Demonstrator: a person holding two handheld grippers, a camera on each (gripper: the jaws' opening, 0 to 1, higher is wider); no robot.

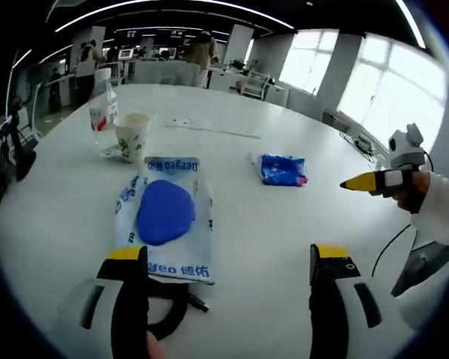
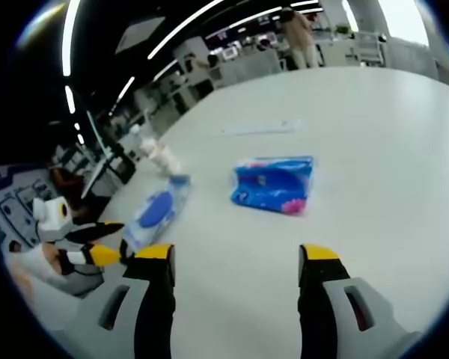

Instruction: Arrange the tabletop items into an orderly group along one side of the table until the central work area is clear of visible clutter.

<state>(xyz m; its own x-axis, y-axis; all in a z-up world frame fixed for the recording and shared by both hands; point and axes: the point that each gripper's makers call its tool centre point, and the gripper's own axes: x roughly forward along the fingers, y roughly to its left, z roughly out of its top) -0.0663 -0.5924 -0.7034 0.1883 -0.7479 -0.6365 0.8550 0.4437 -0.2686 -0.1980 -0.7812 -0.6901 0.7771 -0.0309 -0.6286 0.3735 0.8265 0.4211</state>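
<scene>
On the white table (image 1: 239,224), a white wipes pack (image 1: 165,213) with a blue oval lid lies just ahead of my left gripper (image 1: 228,253), which is open and holds nothing. Behind the pack stand a paper cup (image 1: 132,136) and a water bottle (image 1: 102,105). A blue tissue packet (image 1: 283,170) lies further right, and my right gripper (image 1: 352,183) comes in from the right beyond it. In the right gripper view, the tissue packet (image 2: 273,183) lies ahead of my open right gripper (image 2: 237,254). The wipes pack (image 2: 156,211) and my left gripper (image 2: 111,239) are at the left.
A thin clear strip (image 1: 213,129) lies flat at the far middle of the table. A black looped item (image 1: 172,310) sits under my left jaws. Office desks, chairs and standing people (image 1: 202,48) are beyond the far edge. Windows (image 1: 374,90) line the right.
</scene>
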